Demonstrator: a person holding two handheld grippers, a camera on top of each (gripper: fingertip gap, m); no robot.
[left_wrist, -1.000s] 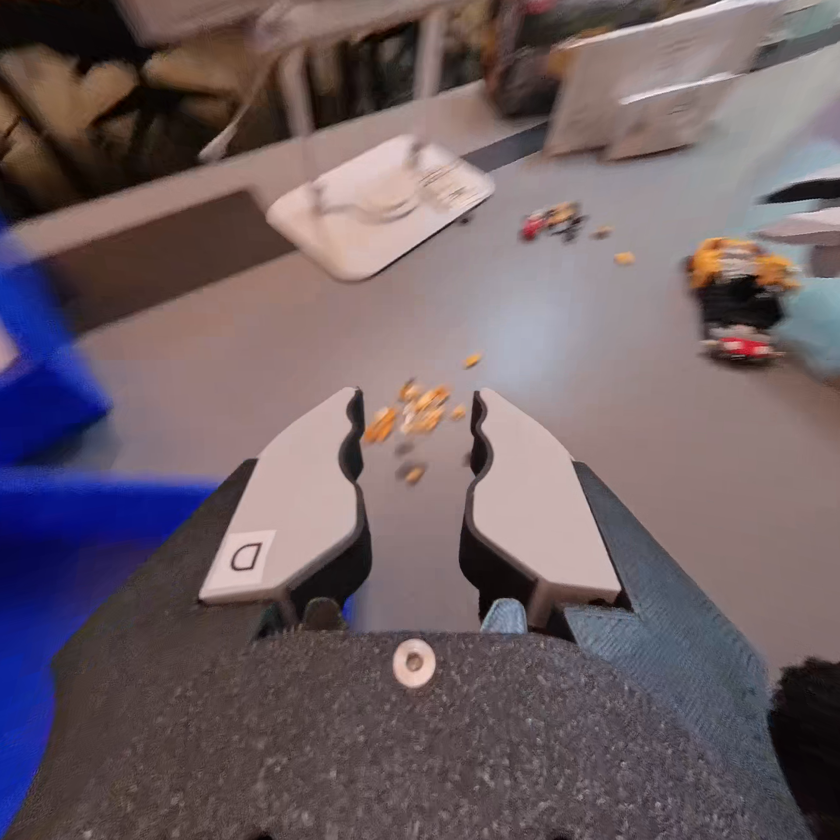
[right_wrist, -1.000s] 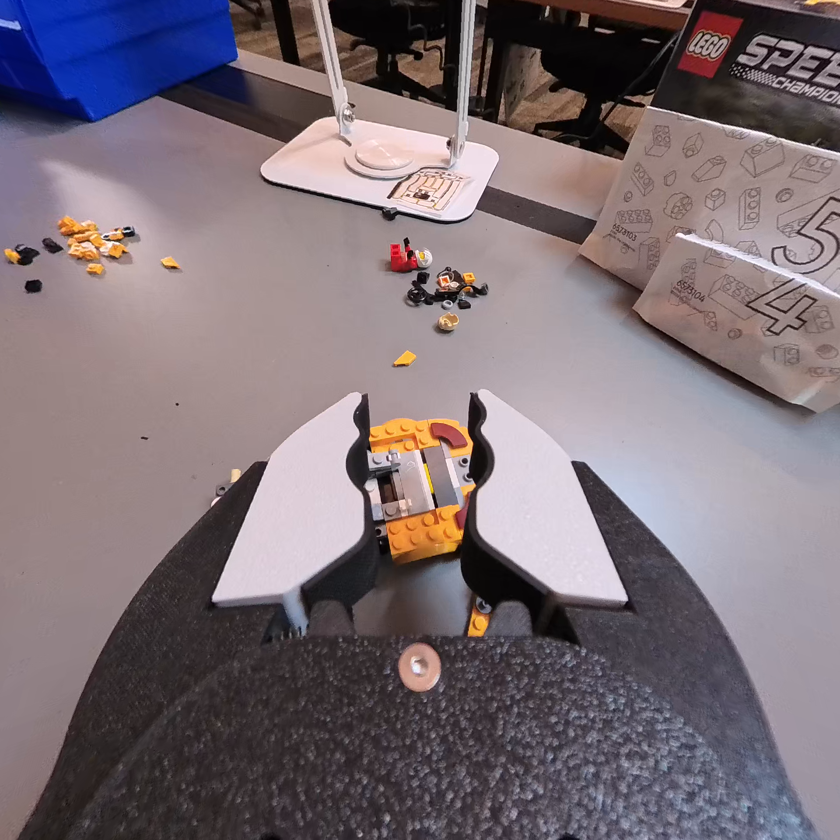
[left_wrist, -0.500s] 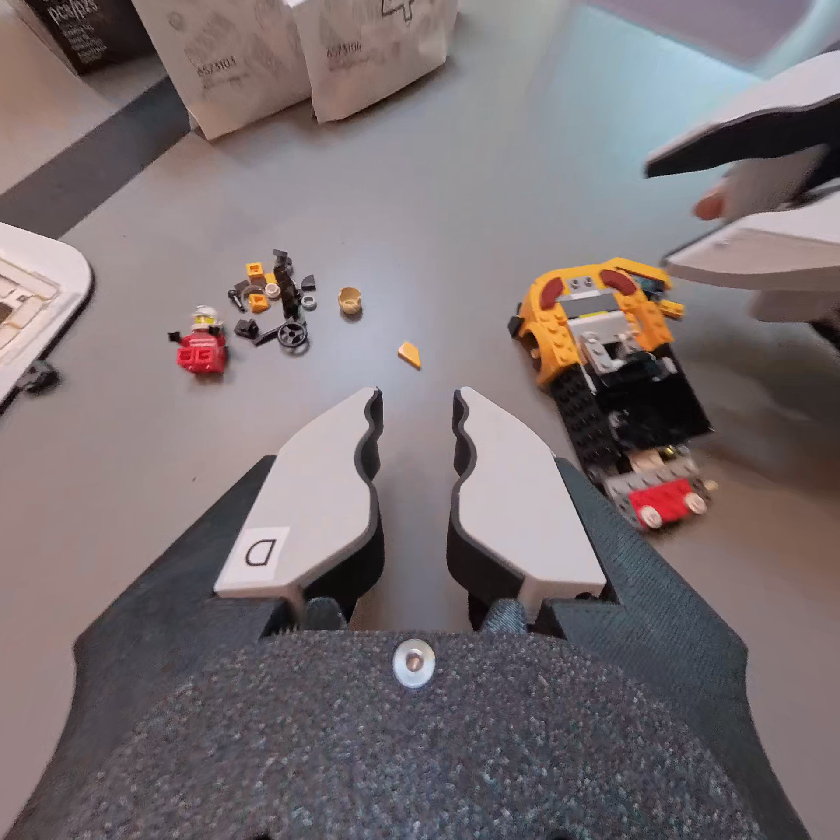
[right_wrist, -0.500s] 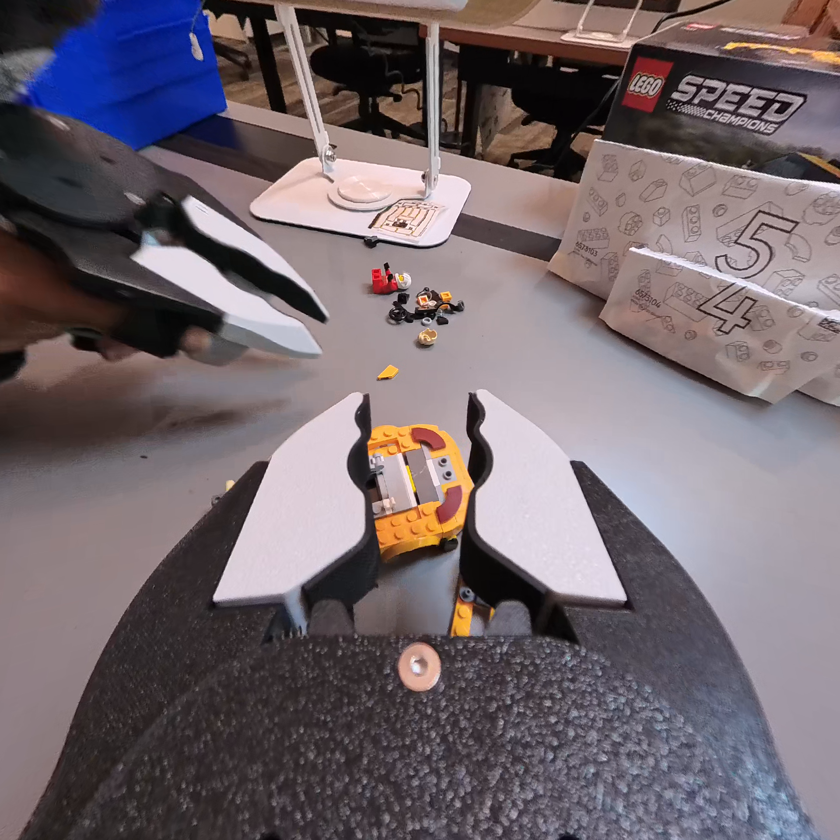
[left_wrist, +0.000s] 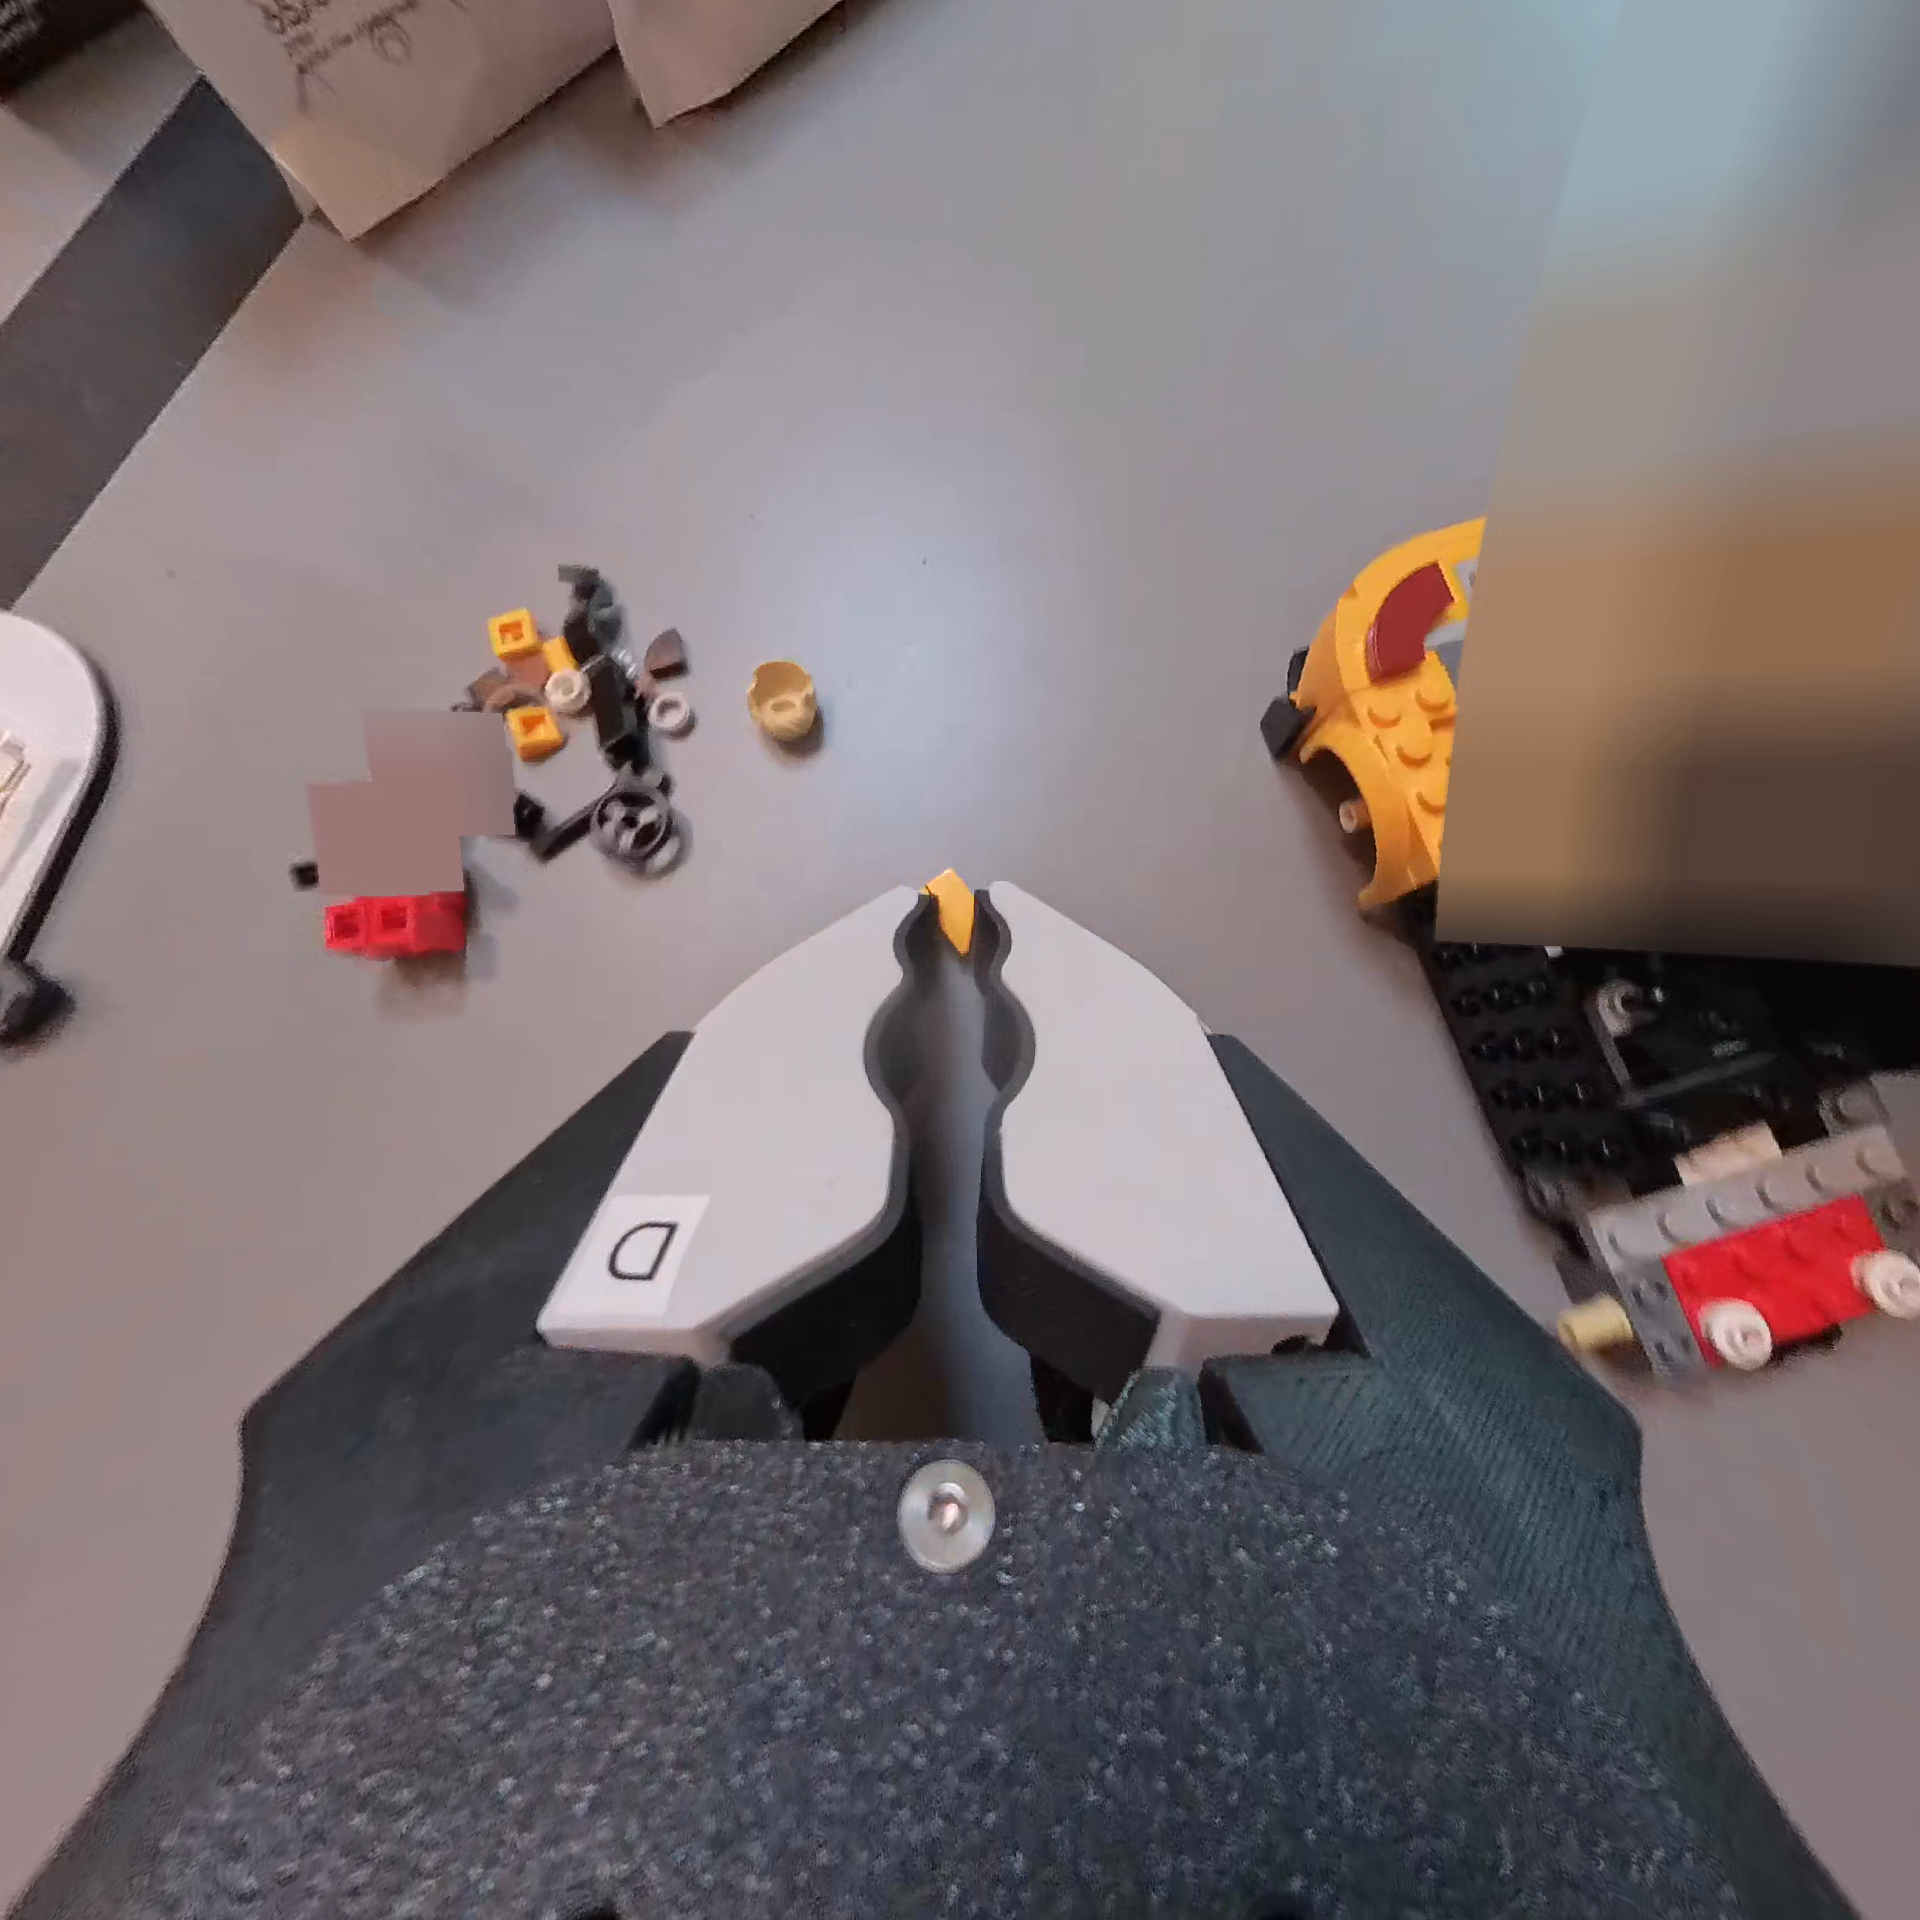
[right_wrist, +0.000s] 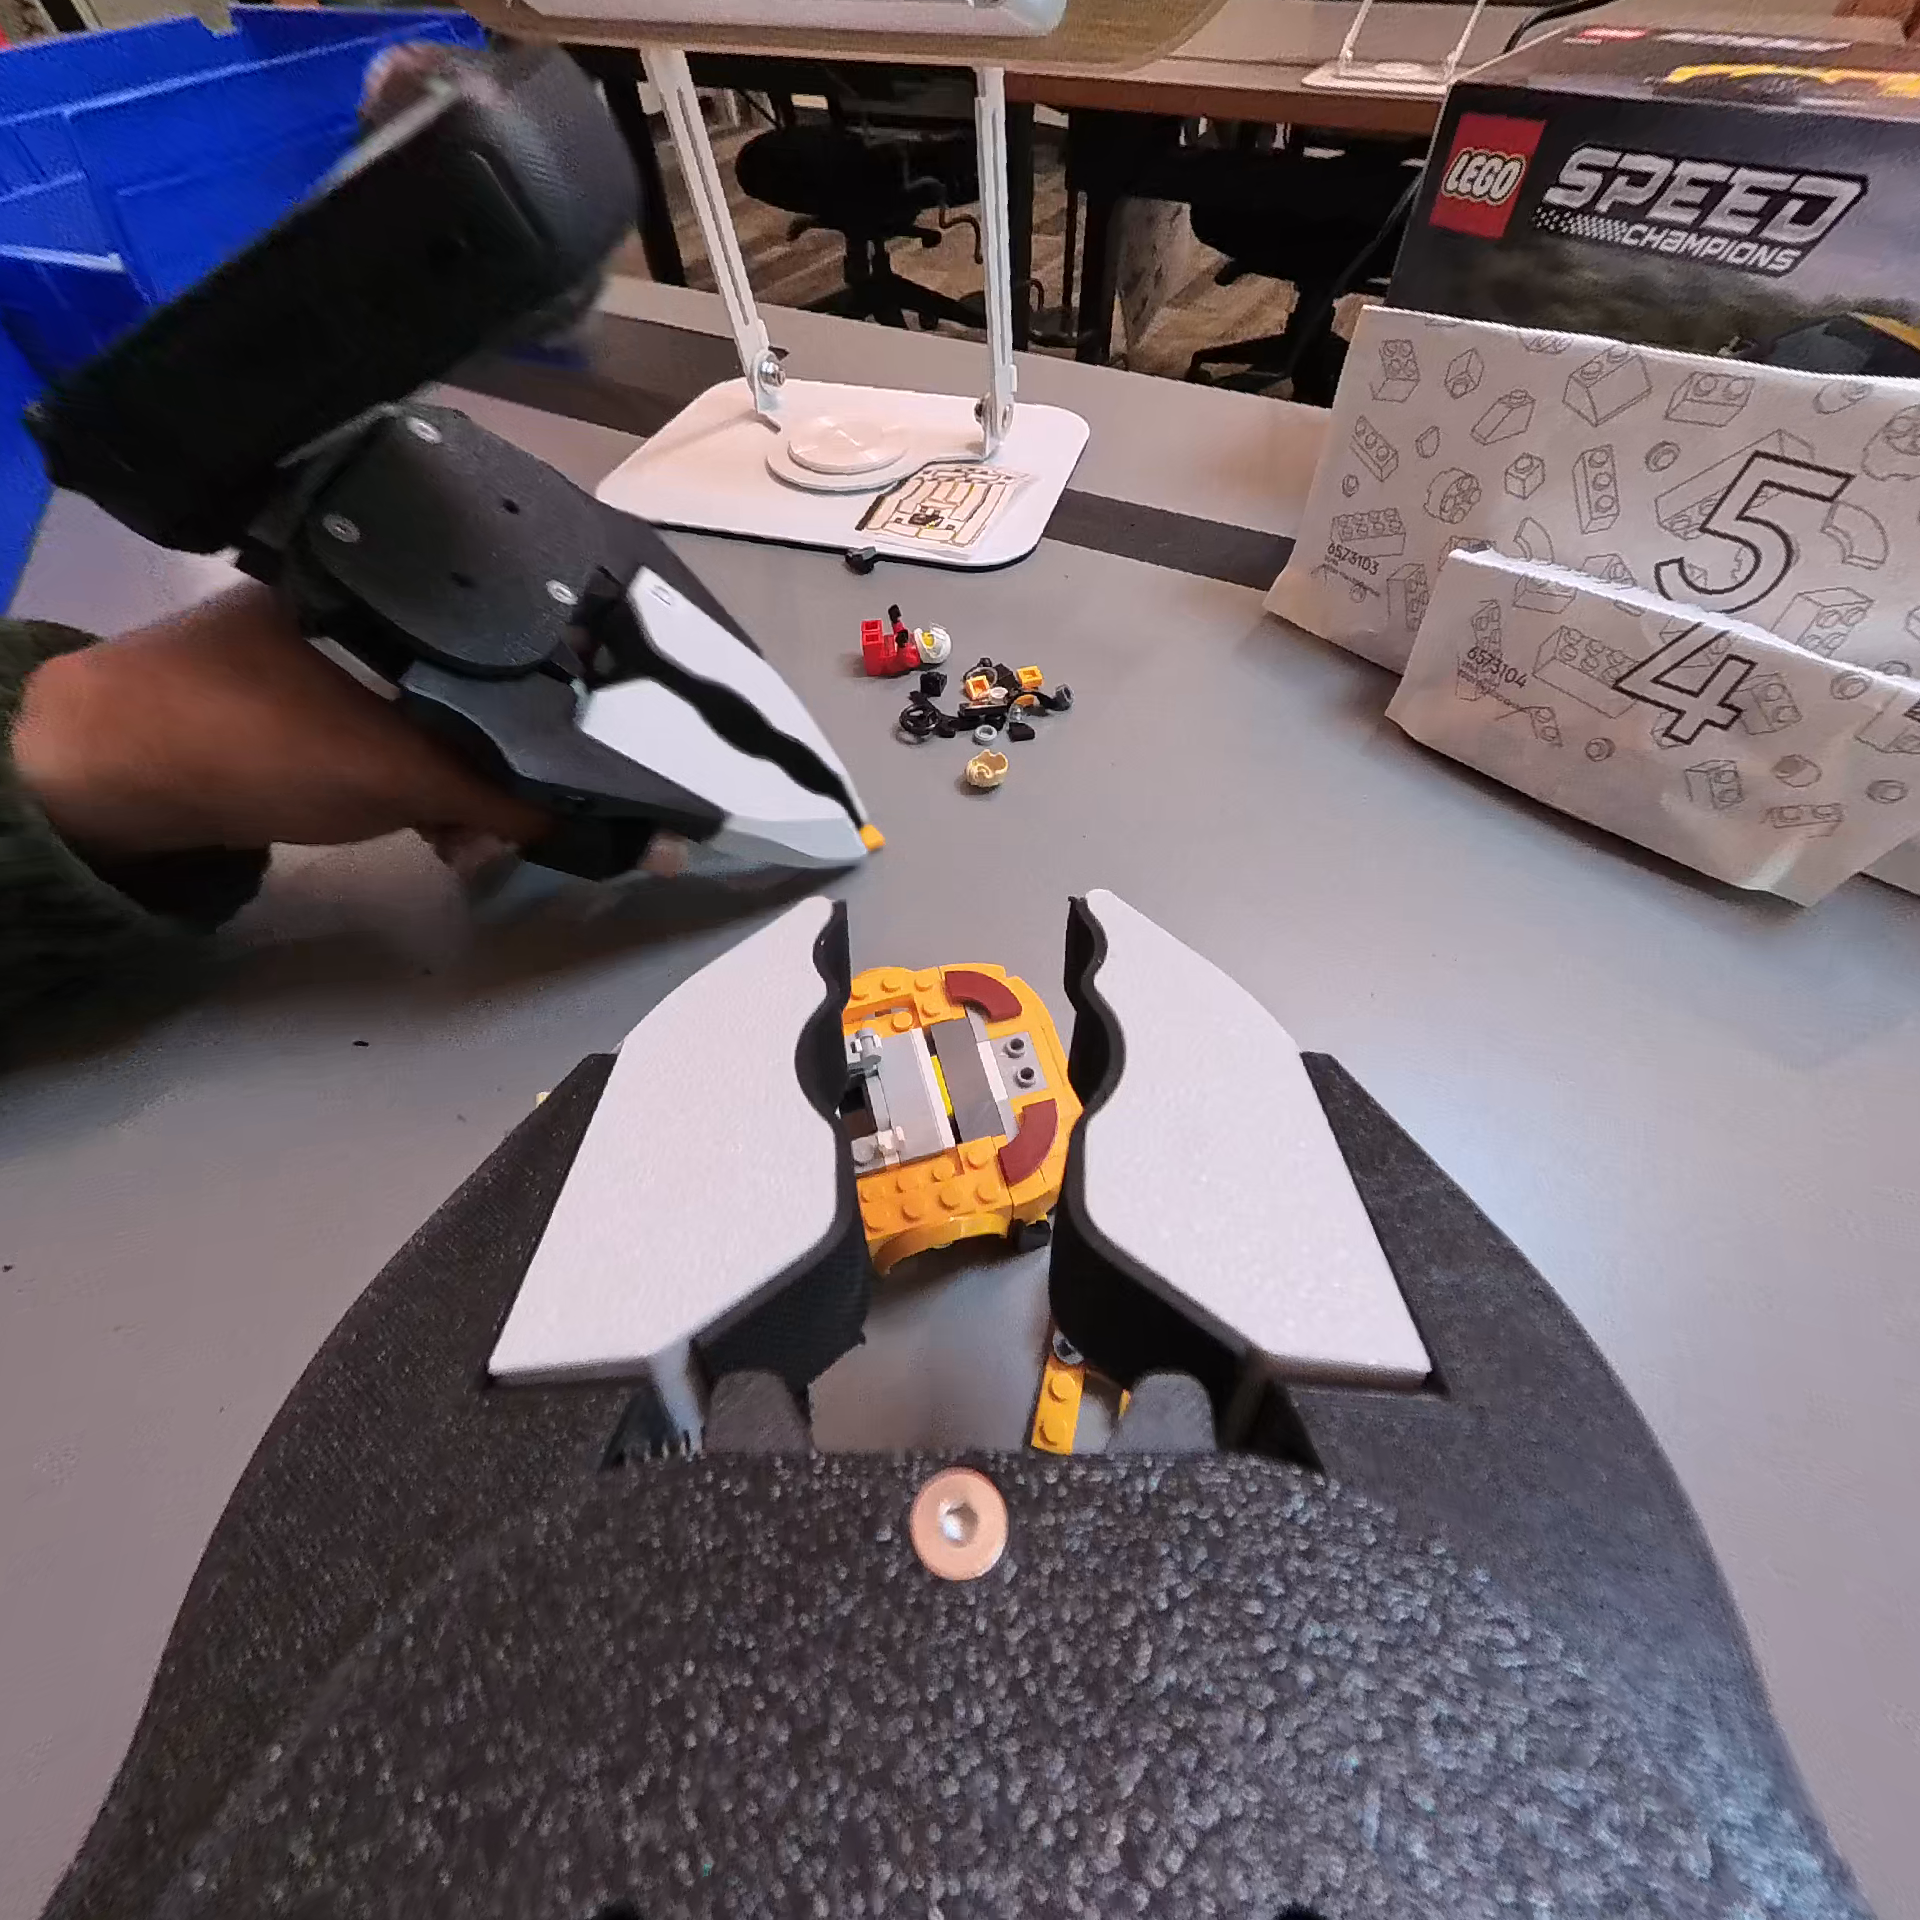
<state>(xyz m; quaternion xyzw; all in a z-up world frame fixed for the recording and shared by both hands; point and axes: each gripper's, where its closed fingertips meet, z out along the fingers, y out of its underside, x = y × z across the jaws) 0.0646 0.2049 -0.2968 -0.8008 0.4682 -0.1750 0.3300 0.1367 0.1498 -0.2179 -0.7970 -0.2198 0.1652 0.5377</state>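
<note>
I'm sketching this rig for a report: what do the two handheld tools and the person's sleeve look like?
Both tools have black, grainy bodies and pale grey fingers with wavy black inner pads. The left finger bears a small white sticker. The sleeve is dark green.

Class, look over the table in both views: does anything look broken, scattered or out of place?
Yes. The toy car is unfinished: its black base and red end lie bare. Small loose pieces lie scattered near the lamp base. One small orange piece is pinched at the left gripper's tips.

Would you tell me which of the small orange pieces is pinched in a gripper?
The orange wedge piece at the left gripper tips; the square orange pieces lie loose.
</note>
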